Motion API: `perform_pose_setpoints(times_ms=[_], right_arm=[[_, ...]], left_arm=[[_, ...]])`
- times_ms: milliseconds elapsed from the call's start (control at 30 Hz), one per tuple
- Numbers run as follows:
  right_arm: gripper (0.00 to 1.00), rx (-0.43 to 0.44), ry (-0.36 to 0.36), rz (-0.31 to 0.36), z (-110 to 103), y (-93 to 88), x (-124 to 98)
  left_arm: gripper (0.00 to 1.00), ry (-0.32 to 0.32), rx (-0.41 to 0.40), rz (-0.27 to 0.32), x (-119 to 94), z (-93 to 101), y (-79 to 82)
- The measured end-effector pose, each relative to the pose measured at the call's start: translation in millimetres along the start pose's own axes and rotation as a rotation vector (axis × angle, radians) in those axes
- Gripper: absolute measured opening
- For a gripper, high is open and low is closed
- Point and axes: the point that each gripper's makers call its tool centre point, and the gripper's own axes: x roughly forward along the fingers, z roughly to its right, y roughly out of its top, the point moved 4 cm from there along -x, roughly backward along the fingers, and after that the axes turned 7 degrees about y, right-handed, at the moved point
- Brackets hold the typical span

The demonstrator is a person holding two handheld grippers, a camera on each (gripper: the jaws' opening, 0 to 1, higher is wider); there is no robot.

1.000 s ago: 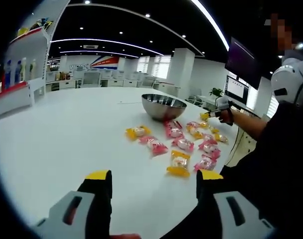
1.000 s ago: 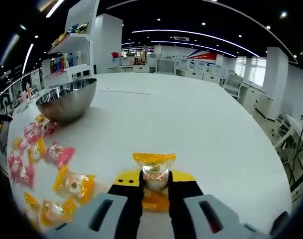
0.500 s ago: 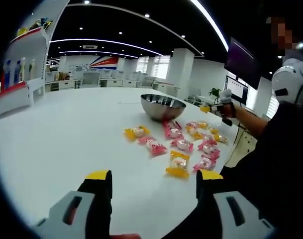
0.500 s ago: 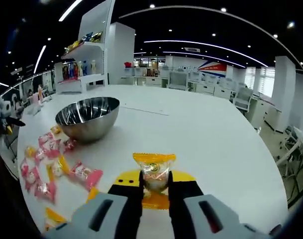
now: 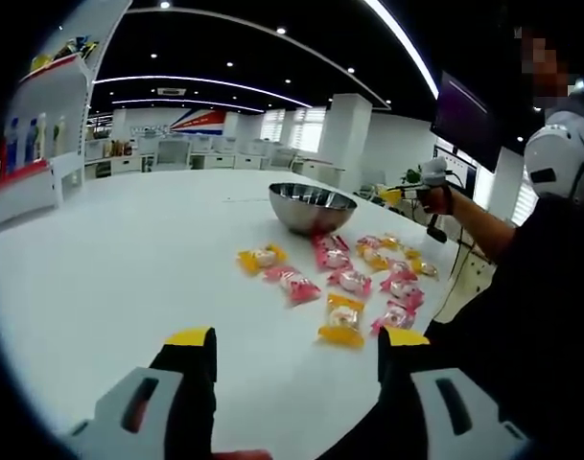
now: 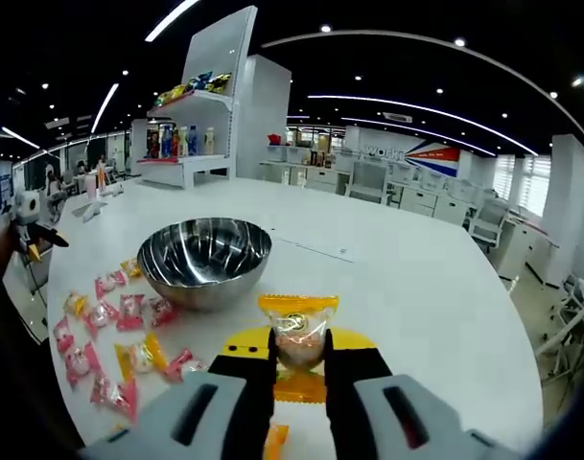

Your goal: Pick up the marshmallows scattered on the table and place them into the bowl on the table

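The right gripper (image 6: 299, 369) pinches a yellow-wrapped marshmallow (image 6: 298, 331), held up just beside the steel bowl (image 6: 204, 261). Move over the bowl's middle before letting go. The left gripper (image 5: 296, 359) waits spread apart, far from the bowl.

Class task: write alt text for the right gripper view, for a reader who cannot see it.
The right tongs grip a yellow-wrapped marshmallow above a white table, just short of an empty steel bowl. Pink and yellow wrapped marshmallows lie scattered left of the bowl.

Beyond your surface's far edge you have a white shelf unit (image 6: 198, 134) with bottles (image 6: 181, 141), desks (image 6: 387, 182) and a wall monitor (image 5: 461, 115)
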Motion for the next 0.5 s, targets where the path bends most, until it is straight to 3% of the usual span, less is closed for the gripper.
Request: perform_pose_setpoints(times_ms=[500], right_arm=[[0.21, -0.029, 0.113, 0.029, -35, 28.7, 43]], left_arm=[[0.68, -0.002, 0.007, 0.005, 0, 0.9, 2.2]])
